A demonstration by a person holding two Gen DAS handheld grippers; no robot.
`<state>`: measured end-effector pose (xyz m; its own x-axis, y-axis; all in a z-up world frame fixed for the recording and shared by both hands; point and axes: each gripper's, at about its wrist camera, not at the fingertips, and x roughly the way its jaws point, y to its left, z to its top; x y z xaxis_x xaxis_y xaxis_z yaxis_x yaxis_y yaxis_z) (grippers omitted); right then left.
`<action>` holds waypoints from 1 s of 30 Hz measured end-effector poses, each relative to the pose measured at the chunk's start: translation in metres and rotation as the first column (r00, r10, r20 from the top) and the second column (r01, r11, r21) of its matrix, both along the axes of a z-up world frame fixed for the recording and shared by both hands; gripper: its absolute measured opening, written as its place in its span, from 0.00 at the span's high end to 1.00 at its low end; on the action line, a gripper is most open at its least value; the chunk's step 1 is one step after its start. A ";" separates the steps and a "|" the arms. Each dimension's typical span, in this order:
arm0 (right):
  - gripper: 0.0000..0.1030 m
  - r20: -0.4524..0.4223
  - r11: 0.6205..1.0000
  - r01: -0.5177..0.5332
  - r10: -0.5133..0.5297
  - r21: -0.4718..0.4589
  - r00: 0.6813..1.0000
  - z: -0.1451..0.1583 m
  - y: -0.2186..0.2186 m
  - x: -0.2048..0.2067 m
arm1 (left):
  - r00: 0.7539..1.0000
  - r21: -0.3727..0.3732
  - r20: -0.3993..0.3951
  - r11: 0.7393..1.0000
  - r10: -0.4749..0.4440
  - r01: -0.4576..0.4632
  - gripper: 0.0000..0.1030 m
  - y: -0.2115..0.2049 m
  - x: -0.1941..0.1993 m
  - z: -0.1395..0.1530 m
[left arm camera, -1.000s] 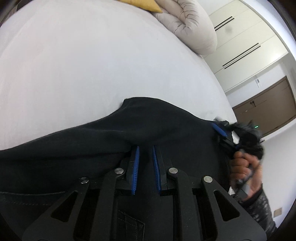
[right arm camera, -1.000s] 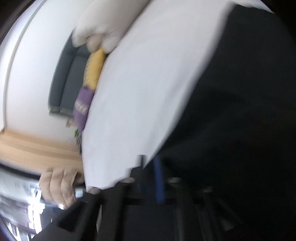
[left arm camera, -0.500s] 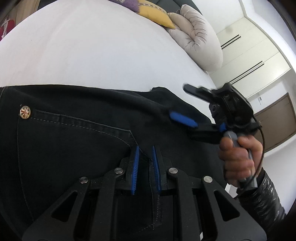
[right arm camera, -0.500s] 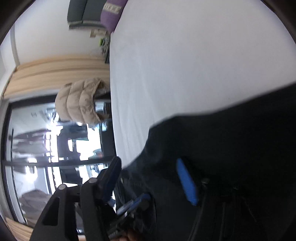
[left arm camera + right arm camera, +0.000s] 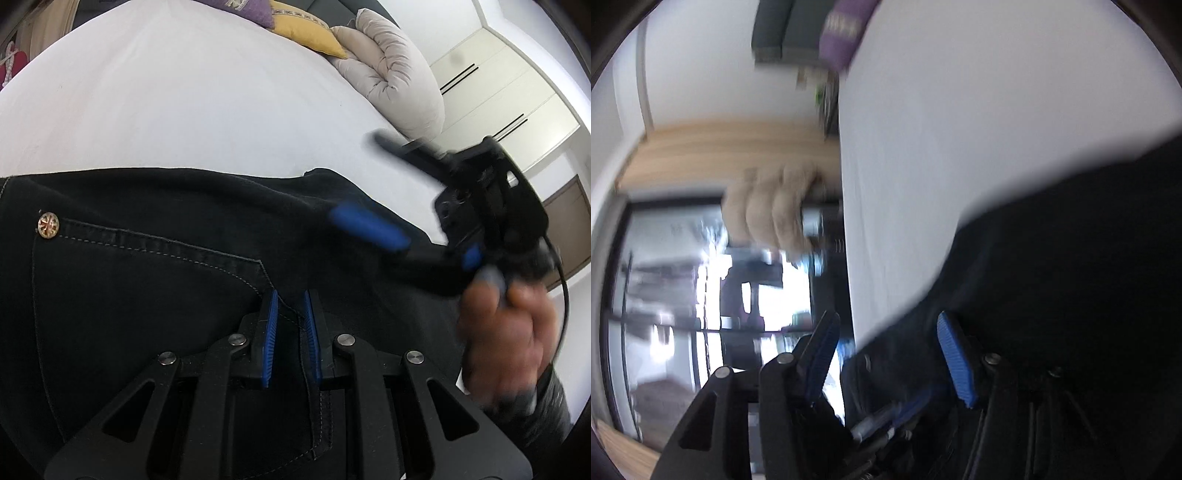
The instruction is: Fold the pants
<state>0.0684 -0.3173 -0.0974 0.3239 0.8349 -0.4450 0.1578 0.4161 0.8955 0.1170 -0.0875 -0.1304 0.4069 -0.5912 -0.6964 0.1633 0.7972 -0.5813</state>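
Note:
Black denim pants (image 5: pixel 147 280) lie folded on the white bed (image 5: pixel 184 110), back pocket and a brass rivet (image 5: pixel 48 224) facing up. My left gripper (image 5: pixel 290 299) is shut on a fold of the pants at the pocket corner. My right gripper (image 5: pixel 369 184) hovers open and empty above the pants' right edge, blurred by motion. In the right wrist view its blue fingers (image 5: pixel 955 354) stand wide apart over the pants (image 5: pixel 1071 277), holding nothing.
A cream rolled duvet (image 5: pixel 391 81), a yellow pillow (image 5: pixel 306 35) and a purple pillow (image 5: pixel 240 9) lie at the bed's far end. White wardrobe doors (image 5: pixel 498 92) stand at the right. The bed's side edge (image 5: pixel 846 221) drops toward a window.
The right gripper let go of the pants, opened, lifted off and is swinging away. The pants have been laid over, showing the pocket side. The left gripper stays clamped.

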 end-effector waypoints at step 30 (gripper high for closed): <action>1.00 0.089 0.623 0.761 -0.760 -0.184 0.644 -0.010 -0.331 -0.170 | 0.995 0.035 -0.041 0.995 -0.094 0.095 0.85 -0.054 0.010 0.016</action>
<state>-0.1014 -0.6484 -0.1074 0.8063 0.1908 -0.5600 0.4932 0.3058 0.8144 0.1271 -0.1419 -0.1140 0.3224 -0.5996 -0.7325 0.2166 0.8000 -0.5595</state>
